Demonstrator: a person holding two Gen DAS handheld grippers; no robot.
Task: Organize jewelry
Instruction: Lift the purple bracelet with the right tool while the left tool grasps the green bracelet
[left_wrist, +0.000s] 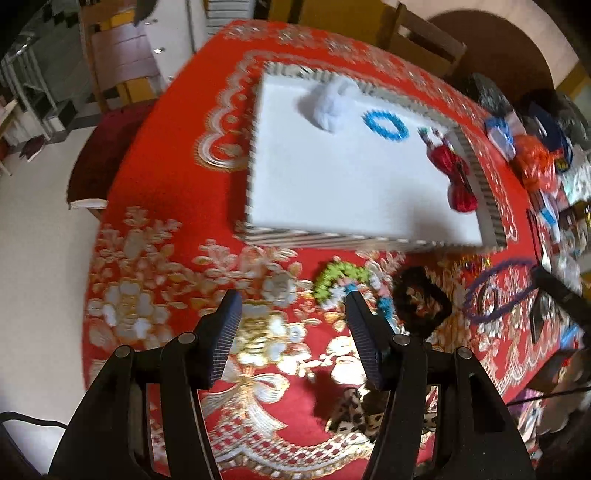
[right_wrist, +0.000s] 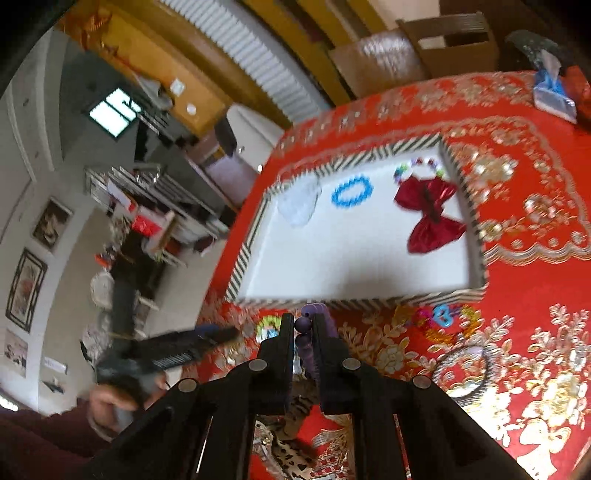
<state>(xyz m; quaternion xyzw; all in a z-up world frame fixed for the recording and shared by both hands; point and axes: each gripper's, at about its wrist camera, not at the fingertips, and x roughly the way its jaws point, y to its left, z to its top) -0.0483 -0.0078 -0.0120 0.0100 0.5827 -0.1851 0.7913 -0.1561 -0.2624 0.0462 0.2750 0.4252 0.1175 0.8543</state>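
Note:
A white tray with a striped rim (left_wrist: 255, 166) (right_wrist: 251, 254) lies on the red tablecloth. In it are a white fluffy scrunchie (left_wrist: 332, 101) (right_wrist: 299, 203), a blue bracelet (left_wrist: 385, 125) (right_wrist: 351, 194), a red bow (left_wrist: 456, 173) (right_wrist: 428, 214) and a multicoloured bead bracelet (right_wrist: 417, 168). My left gripper (left_wrist: 291, 306) is open above the cloth, near a green, white and blue bracelet (left_wrist: 340, 280). My right gripper (right_wrist: 303, 323) is shut on a purple bead necklace (right_wrist: 303, 325), in front of the tray's near rim. The necklace also shows in the left wrist view (left_wrist: 498, 288).
A black scrunchie (left_wrist: 421, 306) and a leopard-print piece (left_wrist: 358, 417) (right_wrist: 291, 450) lie on the cloth. A colourful bracelet (right_wrist: 439, 319) and a silver ring-shaped piece (right_wrist: 461, 369) lie right of my right gripper. Cluttered bags (left_wrist: 535, 162) stand at the table's far right.

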